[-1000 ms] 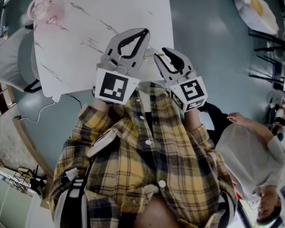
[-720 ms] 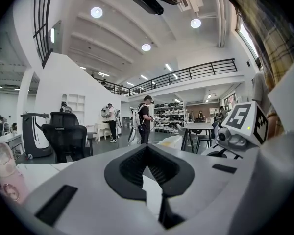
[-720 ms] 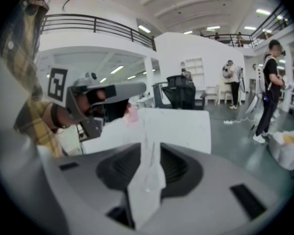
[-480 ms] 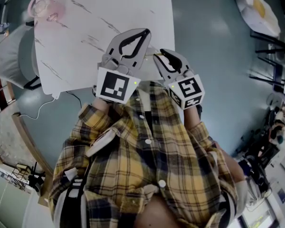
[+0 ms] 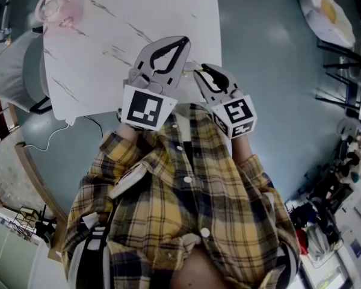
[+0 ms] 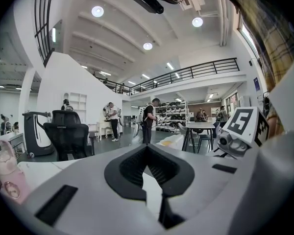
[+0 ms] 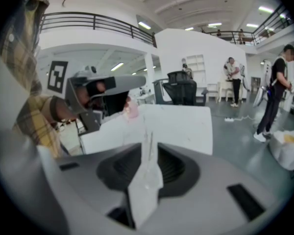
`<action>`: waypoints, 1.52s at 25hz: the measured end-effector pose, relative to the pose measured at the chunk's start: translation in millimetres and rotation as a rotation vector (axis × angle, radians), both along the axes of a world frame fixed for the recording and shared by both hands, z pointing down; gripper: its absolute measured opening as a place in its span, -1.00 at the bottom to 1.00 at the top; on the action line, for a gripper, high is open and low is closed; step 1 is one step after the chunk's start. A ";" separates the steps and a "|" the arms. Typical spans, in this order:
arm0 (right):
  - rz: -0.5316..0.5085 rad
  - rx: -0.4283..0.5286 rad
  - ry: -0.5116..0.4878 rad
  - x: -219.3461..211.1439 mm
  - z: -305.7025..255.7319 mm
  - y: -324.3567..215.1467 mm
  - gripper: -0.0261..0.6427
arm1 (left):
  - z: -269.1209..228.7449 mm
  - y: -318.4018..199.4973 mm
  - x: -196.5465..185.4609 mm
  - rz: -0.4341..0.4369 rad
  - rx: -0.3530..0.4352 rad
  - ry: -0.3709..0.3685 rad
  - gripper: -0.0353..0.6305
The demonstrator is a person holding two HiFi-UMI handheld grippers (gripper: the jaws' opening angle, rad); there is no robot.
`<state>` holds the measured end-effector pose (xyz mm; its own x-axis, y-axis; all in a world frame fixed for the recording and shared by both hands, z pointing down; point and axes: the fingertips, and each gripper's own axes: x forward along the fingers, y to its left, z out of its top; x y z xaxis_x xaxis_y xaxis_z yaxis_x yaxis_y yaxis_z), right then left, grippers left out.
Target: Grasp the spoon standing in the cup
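A pink cup [image 5: 50, 9] stands at the far left corner of the white marble table [image 5: 138, 17], well away from both grippers. It also shows as the pink cup [image 6: 6, 173] and, small and far, the pink cup [image 7: 132, 110]. My left gripper [image 5: 184, 40] hangs over the table's near edge with its jaws shut and empty [image 6: 147, 147]. My right gripper [image 5: 198, 71] is close to my chest, shut [image 7: 149, 147] on a thin clear plastic piece [image 7: 146, 180] that looks like the spoon and sticks out past the tips.
A grey chair [image 5: 15, 71] stands at the table's left side, with a cable [image 5: 54, 140] on the floor by it. A black office chair [image 6: 68, 136] is beyond the table. People stand far off [image 6: 149, 121]. More tables [image 5: 325, 11] are at the right.
The right gripper has shifted slightly left and tilted. A seated person in white at the lower right is no longer in view. The left gripper has stayed put.
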<state>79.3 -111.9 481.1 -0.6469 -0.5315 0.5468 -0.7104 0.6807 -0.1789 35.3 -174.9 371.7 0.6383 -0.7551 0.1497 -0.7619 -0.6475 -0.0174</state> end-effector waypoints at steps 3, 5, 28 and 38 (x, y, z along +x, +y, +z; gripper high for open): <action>0.003 0.002 0.008 2.3 0.6 -0.1 -0.62 | -0.1 -0.8 1.4 0.001 0.001 0.001 -0.85; 0.005 0.008 0.012 2.9 0.1 -0.6 -0.66 | 0.0 -1.2 1.3 0.001 0.000 0.000 -0.85; -0.012 0.017 -0.018 -4.1 -11.9 -4.3 -0.82 | -3.8 -3.7 -4.2 -0.006 0.014 0.009 -0.85; -0.027 0.040 -0.042 -1.3 -35.0 -1.7 -0.82 | -13.6 -0.4 -2.9 -0.008 0.037 0.011 -0.85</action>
<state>78.0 -113.5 446.1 -0.6828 -0.5350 0.4976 -0.6845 0.7065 -0.1797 32.4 -175.3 358.1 0.6338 -0.7649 0.1149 -0.7672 -0.6406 -0.0328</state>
